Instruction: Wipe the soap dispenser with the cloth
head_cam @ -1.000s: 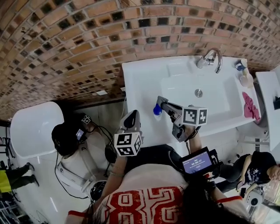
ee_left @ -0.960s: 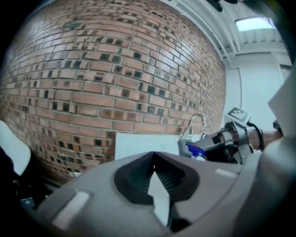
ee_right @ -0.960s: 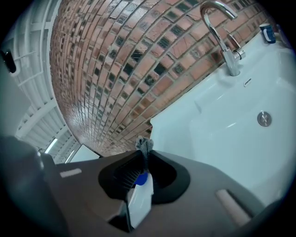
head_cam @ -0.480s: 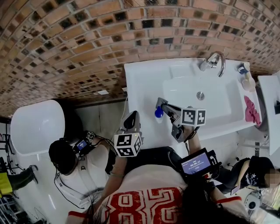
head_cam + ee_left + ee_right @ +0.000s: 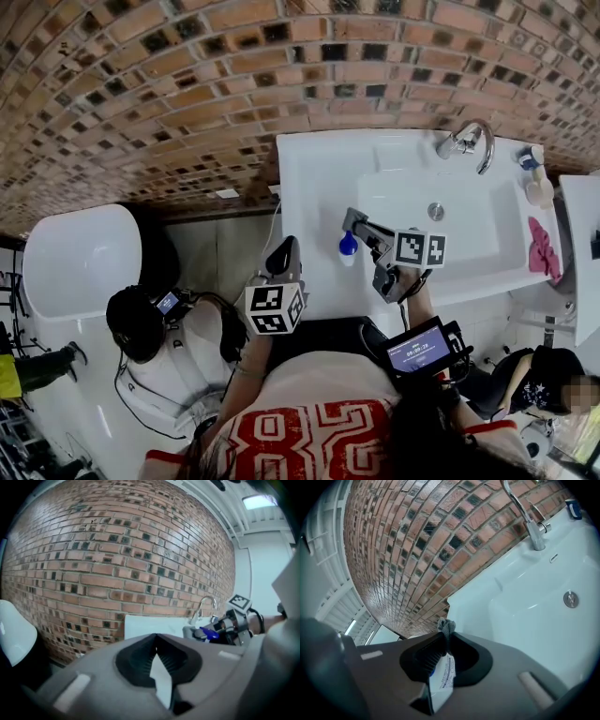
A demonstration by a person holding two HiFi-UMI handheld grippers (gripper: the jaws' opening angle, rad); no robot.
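The soap dispenser (image 5: 536,184) is parked at the upper right of the head view, on the sink's (image 5: 309,178) back corner just right of the faucet (image 5: 469,141), and it looks untouched so far. What seems to be a blue cloth (image 5: 348,244) with a white tag is clamped in the right gripper (image 5: 352,225) over the sink's front left, well apart from the dispenser. The left gripper (image 5: 280,251) is pressed together on nothing. Next, the cloth probably needs to be carried across the basin and laid against the bottle.
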